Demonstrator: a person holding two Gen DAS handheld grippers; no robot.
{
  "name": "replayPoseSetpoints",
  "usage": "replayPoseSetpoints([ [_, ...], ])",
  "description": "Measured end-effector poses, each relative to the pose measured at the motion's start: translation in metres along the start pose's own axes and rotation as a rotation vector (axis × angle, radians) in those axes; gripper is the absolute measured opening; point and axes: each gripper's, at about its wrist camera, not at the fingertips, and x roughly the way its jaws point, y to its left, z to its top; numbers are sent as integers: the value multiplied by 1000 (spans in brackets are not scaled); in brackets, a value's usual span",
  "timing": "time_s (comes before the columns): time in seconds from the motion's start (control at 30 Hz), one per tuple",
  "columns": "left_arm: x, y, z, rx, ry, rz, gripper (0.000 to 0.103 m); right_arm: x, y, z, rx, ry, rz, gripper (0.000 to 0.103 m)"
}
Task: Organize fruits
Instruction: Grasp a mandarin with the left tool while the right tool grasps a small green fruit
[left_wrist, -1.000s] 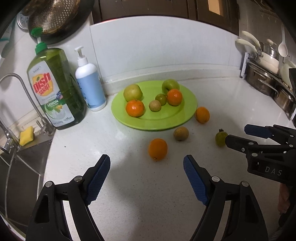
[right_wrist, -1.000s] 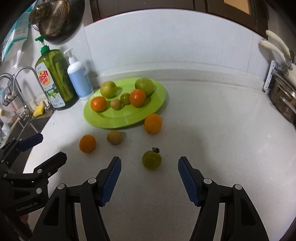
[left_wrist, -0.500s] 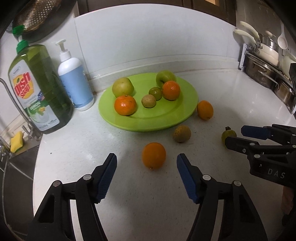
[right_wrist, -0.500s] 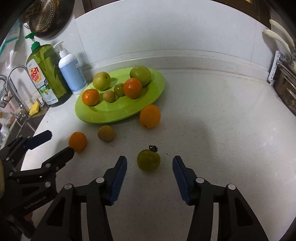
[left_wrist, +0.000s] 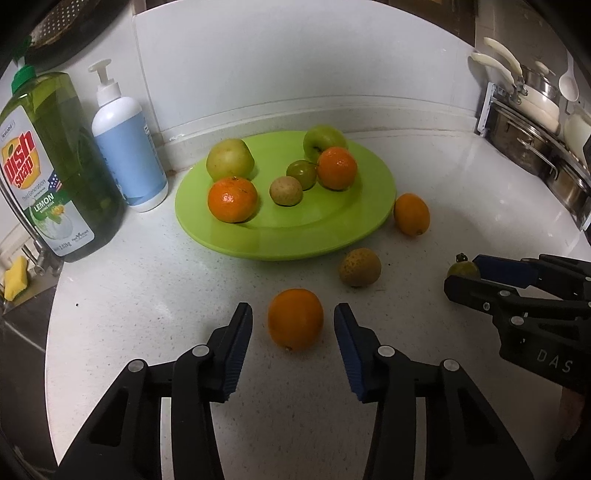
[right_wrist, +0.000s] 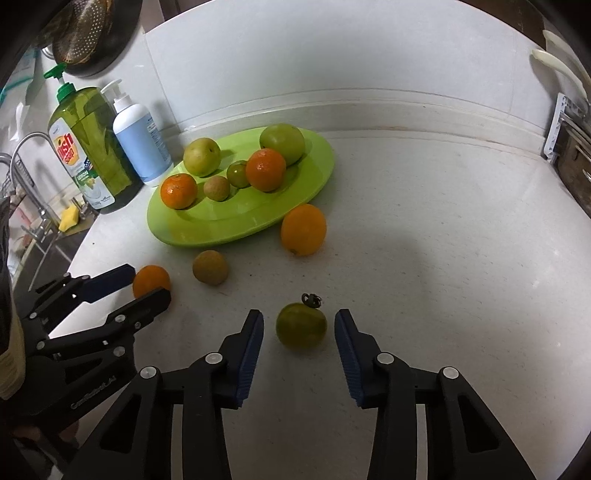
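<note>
A green plate (left_wrist: 332, 229) (right_wrist: 295, 206) holds several fruits: two oranges, two green apples and two small ones. On the counter lie an orange (left_wrist: 295, 318) (right_wrist: 151, 278), a brown fruit (left_wrist: 359, 266) (right_wrist: 210, 267), another orange (left_wrist: 411, 214) (right_wrist: 303, 229) and a green tomato (right_wrist: 301, 325) (left_wrist: 462, 268). My left gripper (left_wrist: 293, 328) (right_wrist: 147, 282) is open with the near orange between its pads, a gap each side. My right gripper (right_wrist: 299, 332) (left_wrist: 469, 275) is open around the green tomato, not touching.
A green dish soap bottle (left_wrist: 55, 166) and a white-blue pump bottle (left_wrist: 127, 147) stand left of the plate. The sink and tap (right_wrist: 33, 192) are at far left. Pots on a rack (left_wrist: 535, 147) stand at the right. A wall runs behind the plate.
Both grippers moved forward and narrowed. The left now has the near orange between its pads; the right now has the green tomato between its pads.
</note>
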Motion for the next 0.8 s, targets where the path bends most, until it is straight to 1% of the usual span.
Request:
replayPoseSetpoints([
  [0.23,3,0,2,-11,15,-14,32,3,1,0,-3,10,4,36],
  [0.37,4,1,1,-16,16,-16,32,5,2,0,-8,16,-1,30],
  [0.47,3,1,2,-27,20,-22,32,5,3,-1,-14,15,-5,30],
  [0.8,-13,-3,6,-34,-9,-29,32,-3,5,1,-17,-9,14,30],
])
